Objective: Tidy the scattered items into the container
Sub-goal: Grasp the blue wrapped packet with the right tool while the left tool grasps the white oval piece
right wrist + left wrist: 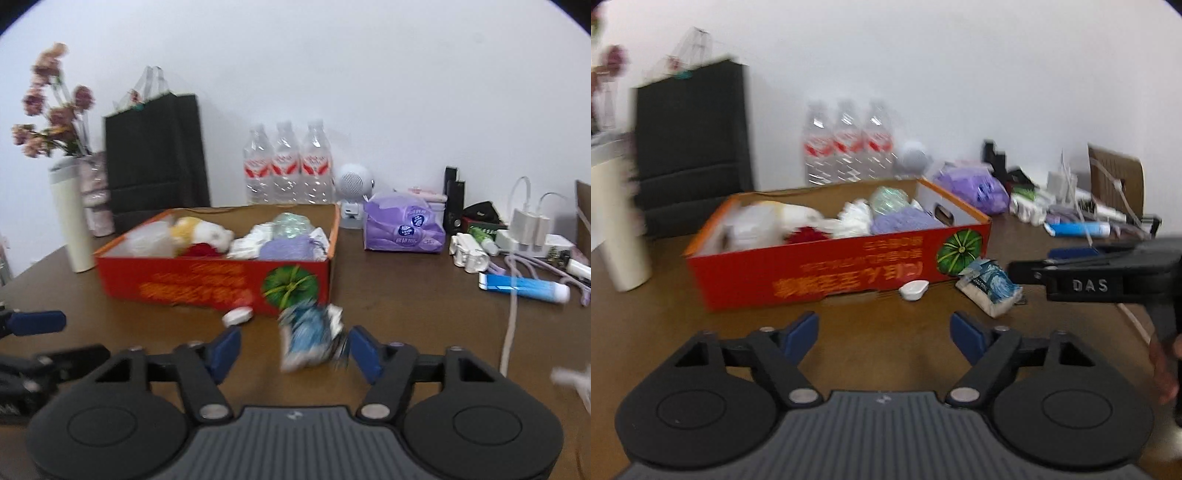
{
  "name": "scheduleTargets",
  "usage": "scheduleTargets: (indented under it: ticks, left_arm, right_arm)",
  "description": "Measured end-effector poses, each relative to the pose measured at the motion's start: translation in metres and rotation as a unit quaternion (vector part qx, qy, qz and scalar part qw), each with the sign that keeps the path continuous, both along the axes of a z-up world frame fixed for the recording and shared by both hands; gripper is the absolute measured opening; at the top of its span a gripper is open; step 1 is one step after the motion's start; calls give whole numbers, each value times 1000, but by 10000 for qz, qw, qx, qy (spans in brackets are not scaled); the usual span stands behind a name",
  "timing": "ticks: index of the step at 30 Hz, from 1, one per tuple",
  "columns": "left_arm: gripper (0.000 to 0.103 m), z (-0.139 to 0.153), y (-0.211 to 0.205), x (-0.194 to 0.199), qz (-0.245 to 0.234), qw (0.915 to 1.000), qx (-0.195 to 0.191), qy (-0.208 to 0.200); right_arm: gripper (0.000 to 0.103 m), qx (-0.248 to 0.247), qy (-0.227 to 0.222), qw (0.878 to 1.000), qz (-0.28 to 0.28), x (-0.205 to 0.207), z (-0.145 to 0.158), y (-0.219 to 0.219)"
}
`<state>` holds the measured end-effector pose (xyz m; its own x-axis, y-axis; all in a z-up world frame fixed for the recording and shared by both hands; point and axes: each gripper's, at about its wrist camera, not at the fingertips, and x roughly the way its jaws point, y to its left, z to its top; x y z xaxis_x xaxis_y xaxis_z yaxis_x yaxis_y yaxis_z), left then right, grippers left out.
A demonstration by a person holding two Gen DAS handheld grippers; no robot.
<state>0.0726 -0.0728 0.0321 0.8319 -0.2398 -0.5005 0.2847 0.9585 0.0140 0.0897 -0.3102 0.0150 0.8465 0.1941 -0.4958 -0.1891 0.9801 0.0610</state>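
Observation:
A red cardboard box (812,273) (184,280) stands on the brown table, holding white, purple, yellow and red soft items. In front of its near right corner lies a blue-and-white packet (991,291) (310,339), with a small white cap (914,289) (238,316) to its left. My right gripper (294,341) (1032,263) is open around the packet. The right pad is close to it, while a gap shows at the left pad. My left gripper (883,326) (62,338) is open over bare table in front of the box, with nothing between its fingers.
Behind the box stand three water bottles (284,166), a black paper bag (155,155), a white tumbler (70,221) and a vase of flowers. To the right lie a purple tissue pack (404,229), a blue tube (524,288), chargers and cables.

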Motion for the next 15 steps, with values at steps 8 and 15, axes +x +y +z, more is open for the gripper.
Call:
scheduleTargets:
  ticks: [8, 15]
  left_arm:
    - [60, -31, -22, 73, -537, 9978, -176, 344]
    - [50, -40, -30, 106, -442, 9955, -443, 719]
  right_arm:
    - [28, 120, 616, 9976, 303, 44, -28, -1]
    - [12, 231, 570, 9974, 374, 34, -26, -2]
